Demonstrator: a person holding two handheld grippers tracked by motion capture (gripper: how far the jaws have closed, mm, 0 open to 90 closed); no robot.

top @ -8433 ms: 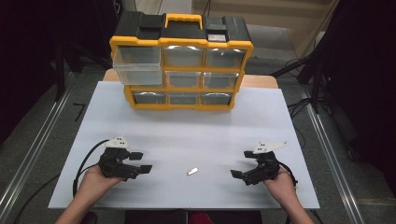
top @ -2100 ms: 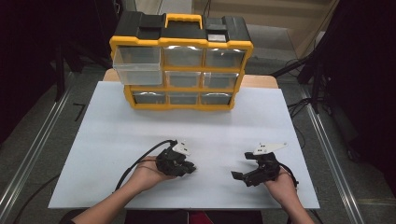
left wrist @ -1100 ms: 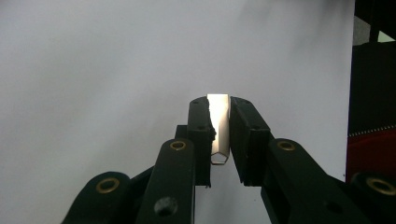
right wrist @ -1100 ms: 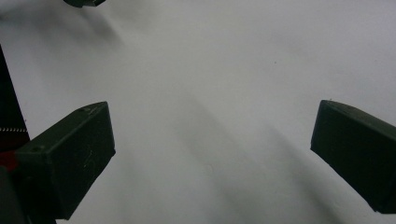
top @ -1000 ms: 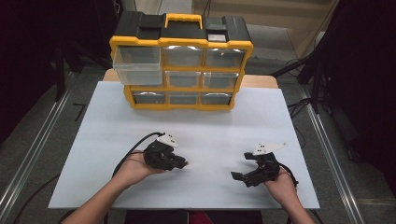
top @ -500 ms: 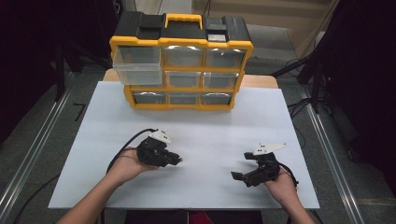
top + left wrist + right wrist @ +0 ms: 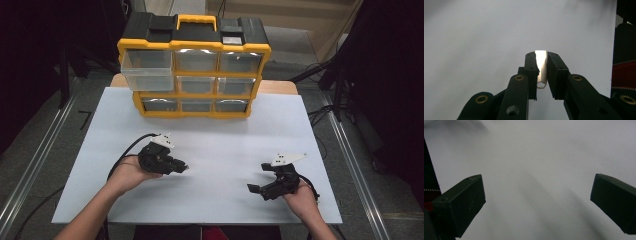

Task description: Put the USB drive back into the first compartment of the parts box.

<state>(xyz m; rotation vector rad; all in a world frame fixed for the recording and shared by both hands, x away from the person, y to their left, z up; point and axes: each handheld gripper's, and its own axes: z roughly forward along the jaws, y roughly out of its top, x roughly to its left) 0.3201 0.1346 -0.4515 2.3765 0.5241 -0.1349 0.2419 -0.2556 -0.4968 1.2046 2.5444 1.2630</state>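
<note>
In the left gripper view a small flat metal piece stands pinched between the two black jaws of the left gripper, near the middle of the frame. It is a narrow, pale, shiny strip, bright white where the light catches its upper part and duller grey lower down, with a squared top edge level with the jaw tips and a lower end that narrows to an angled, open-looking outline showing below the pads. The jaws are drawn in close on either side of it, the left pad touching its edge; behind it lies only the white table surface. In the high view the same left gripper sits at the lower left of centre, cradled in the person's left hand just above the white table, its tips pointing toward the middle of the frame; the piece itself is too small to make out there. The right gripper rests at the lower right in the right hand, its jaws spread wide with nothing between them, as the right gripper view confirms. A yellow and black drawer cabinet stands at the upper centre, its top-left drawer pulled out.
</note>
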